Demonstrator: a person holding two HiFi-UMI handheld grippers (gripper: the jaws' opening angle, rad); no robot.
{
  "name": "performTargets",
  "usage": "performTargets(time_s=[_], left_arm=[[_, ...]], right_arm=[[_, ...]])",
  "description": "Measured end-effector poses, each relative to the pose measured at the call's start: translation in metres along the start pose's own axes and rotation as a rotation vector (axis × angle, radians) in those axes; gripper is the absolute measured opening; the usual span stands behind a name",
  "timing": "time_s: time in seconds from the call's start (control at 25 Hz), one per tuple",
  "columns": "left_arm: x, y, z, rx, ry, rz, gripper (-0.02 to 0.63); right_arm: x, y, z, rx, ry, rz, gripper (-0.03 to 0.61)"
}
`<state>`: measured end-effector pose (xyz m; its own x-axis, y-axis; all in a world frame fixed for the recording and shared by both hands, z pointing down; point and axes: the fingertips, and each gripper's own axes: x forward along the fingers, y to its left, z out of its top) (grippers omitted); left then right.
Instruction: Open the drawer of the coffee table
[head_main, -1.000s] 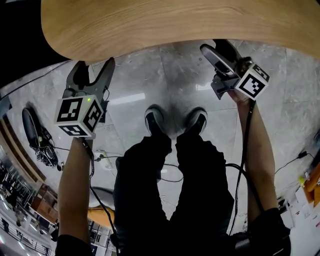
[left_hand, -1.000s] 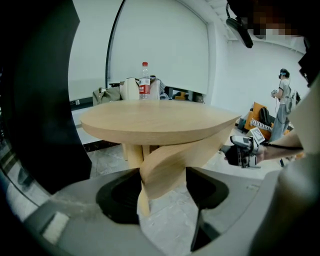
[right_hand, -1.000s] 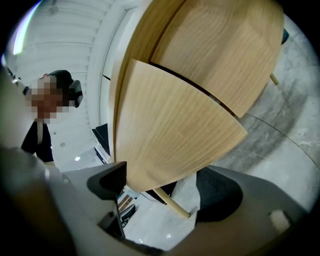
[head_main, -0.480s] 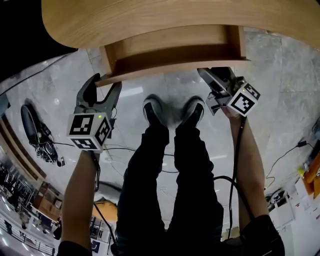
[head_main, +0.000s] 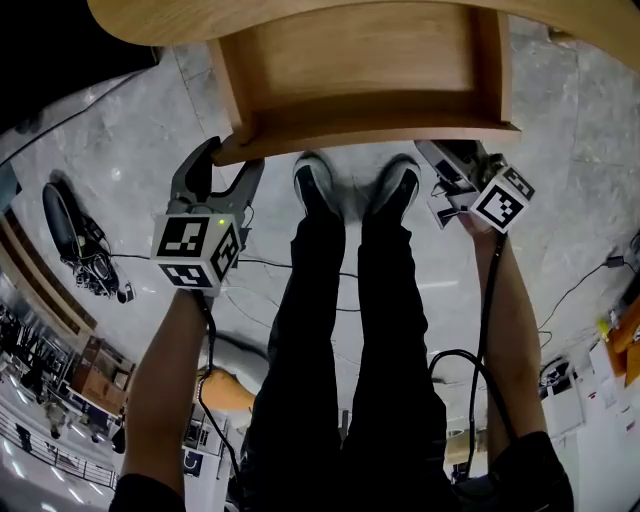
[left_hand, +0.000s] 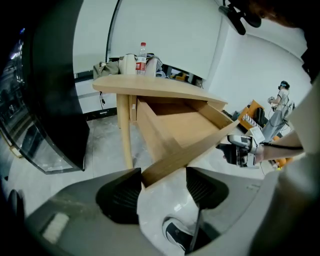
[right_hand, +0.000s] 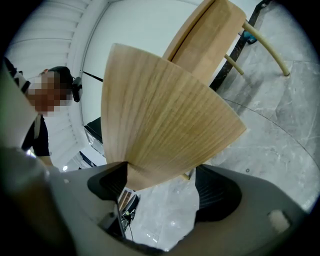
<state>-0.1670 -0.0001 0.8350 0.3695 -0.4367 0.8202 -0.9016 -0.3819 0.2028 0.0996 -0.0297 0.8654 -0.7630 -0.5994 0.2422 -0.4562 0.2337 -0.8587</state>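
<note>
The coffee table's (head_main: 150, 22) wooden drawer (head_main: 360, 60) stands pulled out towards my feet, and its inside shows nothing. My left gripper (head_main: 228, 165) is at the left end of the drawer front (head_main: 370, 135), jaws spread. In the left gripper view that corner of the drawer (left_hand: 185, 127) reaches in between the jaws of the left gripper (left_hand: 162, 187), against the left pad. My right gripper (head_main: 460, 158) is at the right end. In its own view, the right gripper (right_hand: 162, 187) is open around the drawer front (right_hand: 160, 115), with a gap at the right pad.
My legs and shoes (head_main: 350, 200) stand on the marble floor right under the drawer front. Cables and a black bag (head_main: 65, 255) lie to the left. A bottle (left_hand: 142, 57) and other items sit on the table top (left_hand: 150, 86). A dark cabinet (left_hand: 55, 100) stands left of the table leg (left_hand: 125, 130).
The drawer has slid out from under the table top towards me. Both grippers have come back with it, one at each front corner.
</note>
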Motion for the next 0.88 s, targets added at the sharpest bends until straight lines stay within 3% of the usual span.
performTargets(time_s=[0.16,0.24,0.48,0.6,0.76,0.88], left_arm=[[0.005,-0.013,-0.013,-0.040,0.028,-0.025,0.288],[0.012,-0.017,-0.022,-0.036,0.052,-0.033,0.288],[0.019,-0.018,-0.027,-0.017,0.025,-0.044,0.291],[0.019,-0.017,-0.030,-0.017,0.037,-0.035,0.291],[0.020,-0.013,-0.037,-0.044,0.065,0.018,0.279],[0.017,-0.016,-0.050,-0.026,0.128,0.045,0.279]], right_arm=[[-0.005,0.005,-0.014,-0.011,0.046,0.016,0.417],[-0.004,0.011,-0.021,-0.044,0.086,0.037,0.330],[-0.003,0.011,-0.025,-0.076,0.103,0.021,0.325],[-0.007,0.013,-0.034,-0.091,0.152,-0.019,0.328],[-0.021,0.010,-0.043,-0.080,0.202,-0.139,0.317],[-0.036,0.026,-0.045,-0.117,0.268,-0.154,0.287]])
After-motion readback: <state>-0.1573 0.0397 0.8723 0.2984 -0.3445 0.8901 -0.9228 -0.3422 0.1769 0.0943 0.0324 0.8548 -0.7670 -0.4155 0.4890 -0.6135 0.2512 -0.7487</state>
